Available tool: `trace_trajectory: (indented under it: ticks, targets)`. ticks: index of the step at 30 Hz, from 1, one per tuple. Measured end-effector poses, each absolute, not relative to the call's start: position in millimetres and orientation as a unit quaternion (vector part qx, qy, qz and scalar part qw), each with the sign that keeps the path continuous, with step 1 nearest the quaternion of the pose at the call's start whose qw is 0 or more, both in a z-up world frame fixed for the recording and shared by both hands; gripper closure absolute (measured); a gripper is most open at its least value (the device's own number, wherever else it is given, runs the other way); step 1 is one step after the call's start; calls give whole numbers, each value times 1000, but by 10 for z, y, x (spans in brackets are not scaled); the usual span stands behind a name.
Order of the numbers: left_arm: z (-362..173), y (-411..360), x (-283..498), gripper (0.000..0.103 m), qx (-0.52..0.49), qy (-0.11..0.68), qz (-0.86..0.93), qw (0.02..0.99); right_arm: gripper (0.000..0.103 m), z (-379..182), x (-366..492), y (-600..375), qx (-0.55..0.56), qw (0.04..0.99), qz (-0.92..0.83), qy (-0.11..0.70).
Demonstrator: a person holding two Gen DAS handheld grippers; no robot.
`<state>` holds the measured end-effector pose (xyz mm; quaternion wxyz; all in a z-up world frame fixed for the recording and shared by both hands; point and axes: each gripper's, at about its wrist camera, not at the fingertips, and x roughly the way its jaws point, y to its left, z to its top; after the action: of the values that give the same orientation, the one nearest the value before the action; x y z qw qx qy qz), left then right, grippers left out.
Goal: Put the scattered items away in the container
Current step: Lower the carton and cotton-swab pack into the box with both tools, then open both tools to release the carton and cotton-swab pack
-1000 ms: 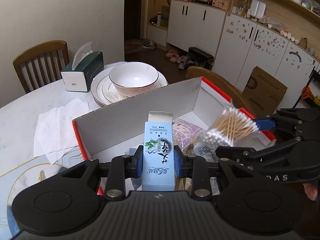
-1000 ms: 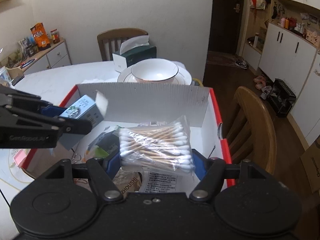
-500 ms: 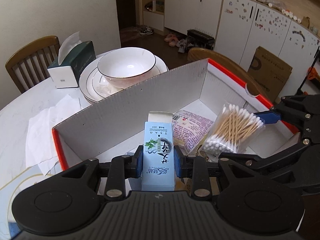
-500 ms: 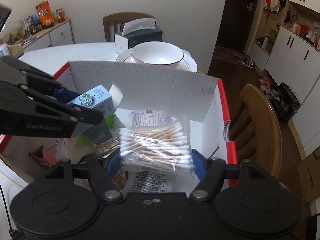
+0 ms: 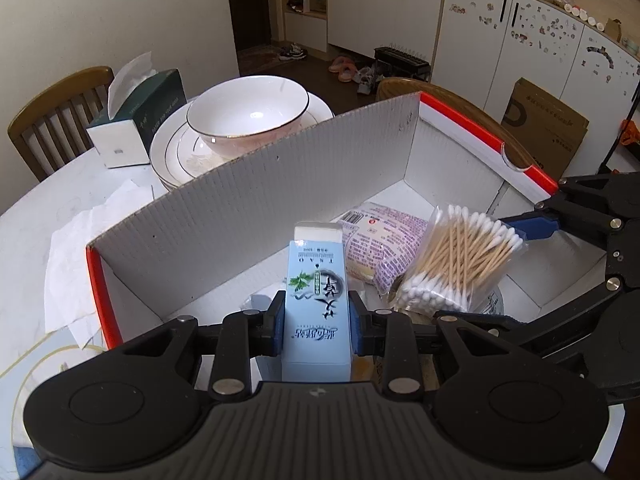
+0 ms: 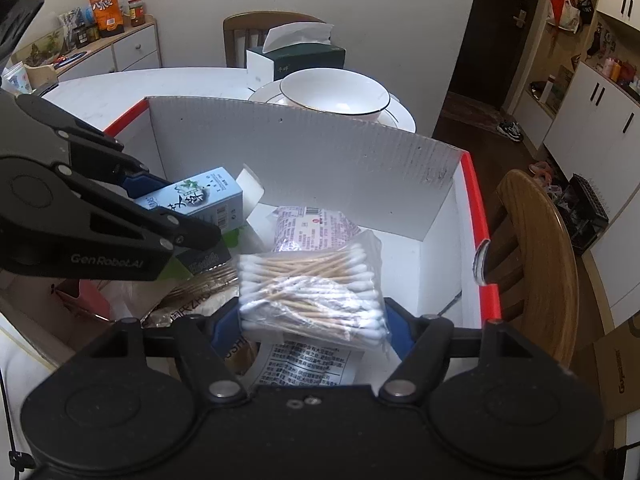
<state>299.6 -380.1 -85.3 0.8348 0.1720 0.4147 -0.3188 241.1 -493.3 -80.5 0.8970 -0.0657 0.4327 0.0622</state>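
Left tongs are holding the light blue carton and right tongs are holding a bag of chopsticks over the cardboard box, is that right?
Not quite: the right tongs hold a bag of cotton swabs, not chopsticks, as the right wrist view shows. The left tongs do hold the light blue carton over the cardboard box.

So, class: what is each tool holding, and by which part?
Left tool: the blue carton, by its long sides near the bottom. Right tool: the cotton swab bag, by its two ends.

Cream wall point(image 5: 100, 12), dark wood floor point(image 5: 316, 70), white cupboards point(image 5: 500, 44), wooden chair point(image 6: 532, 256) beside white worktop point(image 5: 36, 216), dark doorway point(image 6: 492, 32).
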Motion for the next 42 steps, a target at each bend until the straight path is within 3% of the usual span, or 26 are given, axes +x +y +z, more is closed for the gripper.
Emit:
trace_trajectory:
  ticks: [16,17,18,20,42]
  targets:
    - [-832,-3724,2906,72,162,417,-333,830,22,-658,2320,-5012,-51,905,65,417]
    - [-820,-3719,2889,66,162,415,-335,830,22,-641,2307,-5020,-49,906,66,415]
    - [-805,-3712,2872,53,160,411,-337,832,22,-624,2298,-5027,-47,907,67,413]
    - [-769,-3686,2827,43,158,398,-339,838,20,-598,2282,-5043,-42,908,69,411]
    - [-488,-3306,2621,43,117,371,-353,851,15,-301,2093,-4918,-21,922,72,381]
